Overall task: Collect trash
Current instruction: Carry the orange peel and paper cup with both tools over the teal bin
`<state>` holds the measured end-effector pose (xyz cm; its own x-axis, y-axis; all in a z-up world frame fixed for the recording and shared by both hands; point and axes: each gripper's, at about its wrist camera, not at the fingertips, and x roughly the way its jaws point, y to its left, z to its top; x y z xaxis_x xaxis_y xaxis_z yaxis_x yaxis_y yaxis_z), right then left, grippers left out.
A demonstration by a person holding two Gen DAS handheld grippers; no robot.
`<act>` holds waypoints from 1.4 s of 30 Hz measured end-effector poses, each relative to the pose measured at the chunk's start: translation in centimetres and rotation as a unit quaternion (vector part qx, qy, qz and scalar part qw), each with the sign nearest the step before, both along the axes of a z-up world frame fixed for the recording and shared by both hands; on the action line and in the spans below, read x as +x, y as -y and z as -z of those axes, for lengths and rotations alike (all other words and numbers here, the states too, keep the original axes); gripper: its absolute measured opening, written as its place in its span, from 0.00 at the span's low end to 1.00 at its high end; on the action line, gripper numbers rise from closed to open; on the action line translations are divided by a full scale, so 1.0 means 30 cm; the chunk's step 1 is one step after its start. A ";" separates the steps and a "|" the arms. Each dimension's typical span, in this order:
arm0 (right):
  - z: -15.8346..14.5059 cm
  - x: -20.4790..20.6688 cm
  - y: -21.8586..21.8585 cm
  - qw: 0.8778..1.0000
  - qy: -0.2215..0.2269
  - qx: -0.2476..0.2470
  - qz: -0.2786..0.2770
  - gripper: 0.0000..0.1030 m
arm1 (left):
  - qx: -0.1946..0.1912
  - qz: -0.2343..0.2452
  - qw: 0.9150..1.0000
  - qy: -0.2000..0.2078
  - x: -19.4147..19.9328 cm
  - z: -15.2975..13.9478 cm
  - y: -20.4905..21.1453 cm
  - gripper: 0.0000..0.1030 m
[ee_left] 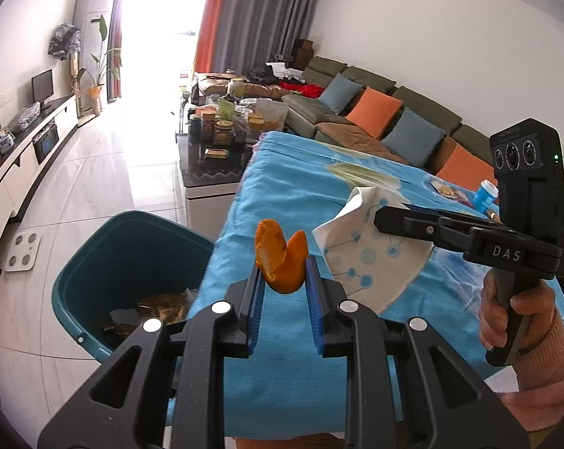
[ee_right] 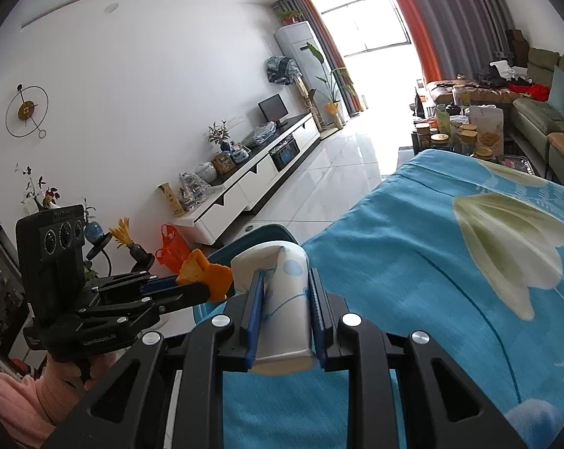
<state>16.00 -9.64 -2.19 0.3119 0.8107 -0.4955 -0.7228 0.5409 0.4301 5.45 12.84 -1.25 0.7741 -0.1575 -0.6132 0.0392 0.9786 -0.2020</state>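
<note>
Two black grippers with blue finger pads hover over the left edge of a table draped in a bright blue flower-print cloth [ee_left: 300, 194]; beside that edge, on the floor, stands a teal plastic bin [ee_left: 106, 258] holding scraps; the right gripper [ee_right: 286, 280] is pinching a crumpled white paper cup with blue dots [ee_right: 282, 299]; the left gripper [ee_left: 284, 280] is pinching a curled piece of orange peel [ee_left: 282, 258].

Two black hand-held grippers: the left hand-held gripper [ee_left: 284, 280] and right hand-held gripper [ee_right: 285, 292] have blue finger pads, silver screws, "DAS" lettering, triple-lens camera block. Pink sleeves, bare skin.
</note>
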 end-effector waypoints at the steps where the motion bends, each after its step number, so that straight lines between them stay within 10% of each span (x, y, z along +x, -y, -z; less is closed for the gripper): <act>1: -0.001 0.002 -0.008 1.000 0.001 0.000 -0.001 0.21 | -0.001 -0.004 1.000 0.000 0.001 0.000 -0.011 0.21; 42: -0.010 0.066 -0.282 0.999 -0.014 -0.007 -0.050 0.21 | 0.006 -0.086 0.996 -0.015 0.010 0.026 -0.219 0.21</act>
<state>17.98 -1.19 -1.90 0.2145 0.8307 -0.5137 -0.7614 0.4716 0.4448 5.74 19.41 -2.02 0.7700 -0.0166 -0.6378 -0.1360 0.9724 -0.1895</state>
